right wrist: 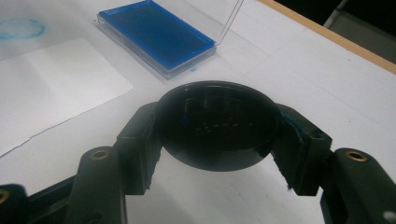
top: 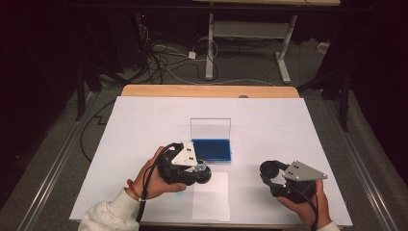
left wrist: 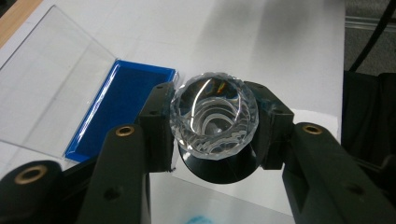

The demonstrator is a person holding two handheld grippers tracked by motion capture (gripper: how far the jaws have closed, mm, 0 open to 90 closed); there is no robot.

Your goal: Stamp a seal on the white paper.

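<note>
My left gripper (top: pixel 204 172) (left wrist: pixel 214 128) is shut on a stamp with a clear faceted crystal knob (left wrist: pixel 214 116) and a round black base (left wrist: pixel 219 171). It holds the stamp just above the top edge of a white paper sheet (top: pixel 211 198) (left wrist: pixel 275 186), in front of the blue ink pad (top: pixel 212 150) (left wrist: pixel 123 105). The pad's clear lid (top: pixel 210 127) (left wrist: pixel 51 79) stands open. My right gripper (top: pixel 269 172) (right wrist: pixel 217 137) is shut on a round black cap (right wrist: pixel 217 126) (top: pixel 268 168), low over the table to the right of the sheet.
A white mat (top: pixel 144 125) covers the table, with a wooden edge (top: pixel 209 91) at the back. Blue ink smudges mark the mat (right wrist: pixel 21 28) (left wrist: pixel 201 219). A desk frame and cables stand on the floor beyond.
</note>
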